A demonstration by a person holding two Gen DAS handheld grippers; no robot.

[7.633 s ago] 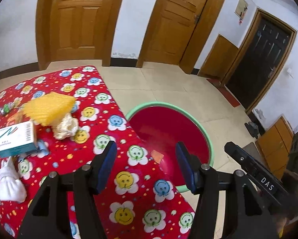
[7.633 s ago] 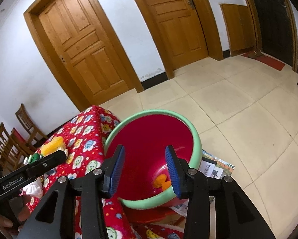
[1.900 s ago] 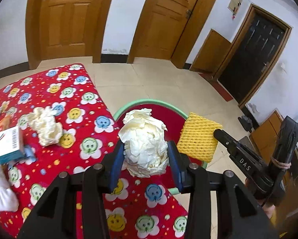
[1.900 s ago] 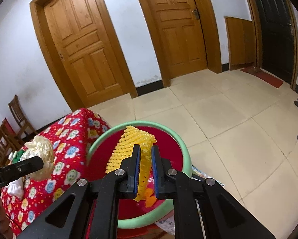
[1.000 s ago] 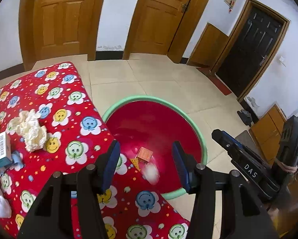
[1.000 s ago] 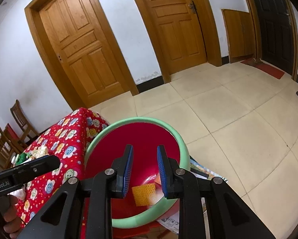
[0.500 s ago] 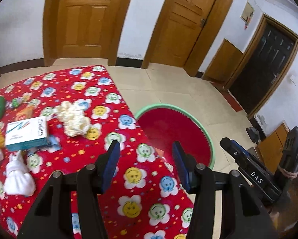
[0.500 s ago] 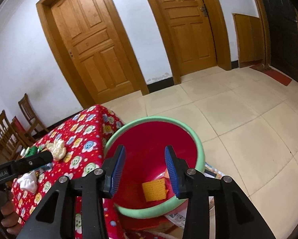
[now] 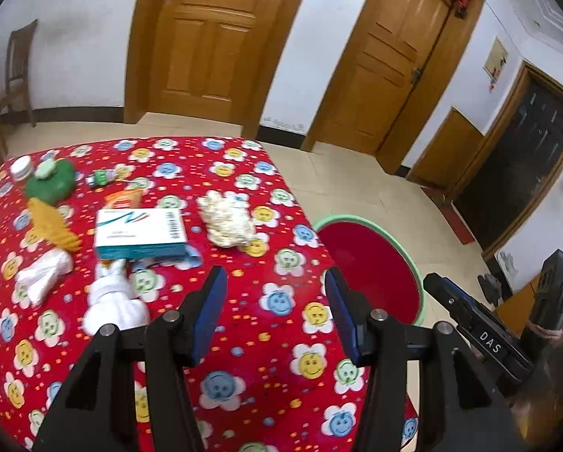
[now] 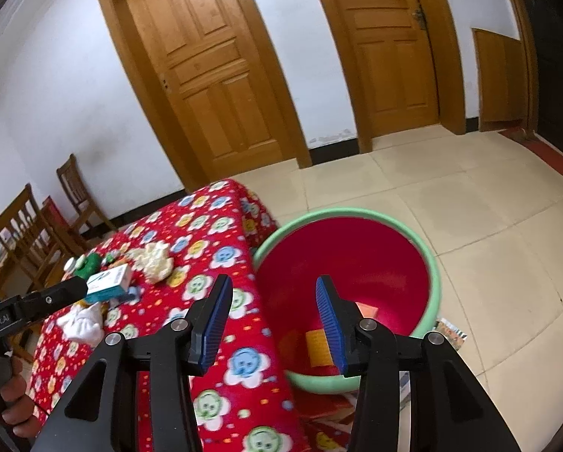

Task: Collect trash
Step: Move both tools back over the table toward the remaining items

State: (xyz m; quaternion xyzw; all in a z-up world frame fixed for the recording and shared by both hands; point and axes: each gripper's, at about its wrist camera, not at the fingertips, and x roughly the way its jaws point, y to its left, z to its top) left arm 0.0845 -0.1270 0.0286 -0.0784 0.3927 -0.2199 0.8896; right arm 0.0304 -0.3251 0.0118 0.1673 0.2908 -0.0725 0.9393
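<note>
My left gripper (image 9: 277, 316) is open and empty above the red smiley-face tablecloth (image 9: 274, 339). On the cloth lie a crumpled cream paper wad (image 9: 227, 218), a white and teal box (image 9: 140, 232), a white tissue wad (image 9: 114, 305), a clear plastic wrapper (image 9: 42, 275) and a yellow foam net (image 9: 54, 224). My right gripper (image 10: 272, 320) is open and empty over the table edge beside the red basin with a green rim (image 10: 434, 263). A yellow foam net (image 10: 317, 346) and an orange scrap (image 10: 366, 310) lie inside the basin.
A green bottle (image 9: 52, 184), a white cap (image 9: 20, 167) and an orange packet (image 9: 121, 197) sit at the table's far left. Wooden chairs (image 10: 29, 226) stand behind the table. Papers (image 10: 449, 333) lie on the tiled floor under the basin. Wooden doors line the wall.
Both grippers dropped their loads, the paper wad and the yellow net, into the basin. Both have since swung left, back over the table, and the right one has opened wider.
</note>
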